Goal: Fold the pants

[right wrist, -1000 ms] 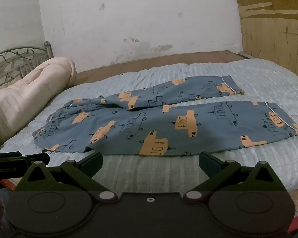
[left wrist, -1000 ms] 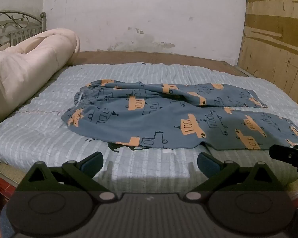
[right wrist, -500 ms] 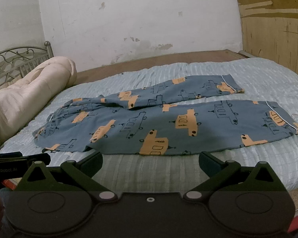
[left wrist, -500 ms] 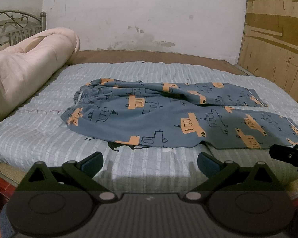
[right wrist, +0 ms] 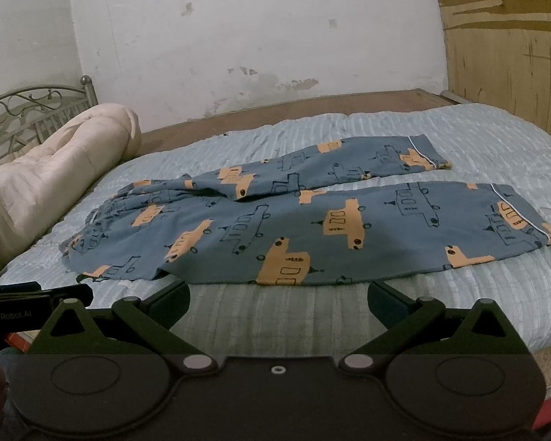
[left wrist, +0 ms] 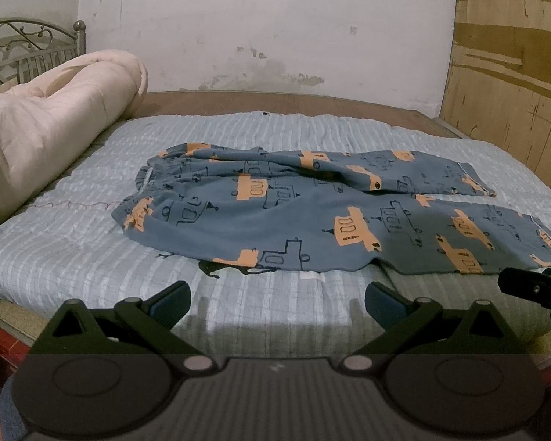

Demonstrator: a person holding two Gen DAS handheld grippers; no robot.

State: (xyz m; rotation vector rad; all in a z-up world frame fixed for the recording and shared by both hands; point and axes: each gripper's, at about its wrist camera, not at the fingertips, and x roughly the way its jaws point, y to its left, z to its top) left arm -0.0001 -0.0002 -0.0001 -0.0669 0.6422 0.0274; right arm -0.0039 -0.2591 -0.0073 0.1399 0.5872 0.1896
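In the left wrist view, the left gripper (left wrist: pixel 277 299) hovered over the near edge of the bed (left wrist: pixel 55 242), its fingers (left wrist: pixel 170 296) spread wide apart and holding nothing. The pants (left wrist: pixel 312 213) lay unfolded just beyond the fingertips, waistband toward the left finger, legs running past the right one. A rolled blanket (left wrist: pixel 47 125) sat far left.

In the right wrist view, the right gripper (right wrist: pixel 277 297) likewise had its fingers (right wrist: pixel 384 299) wide apart and empty, with the pants (right wrist: pixel 312 228) spread just ahead of both tips.
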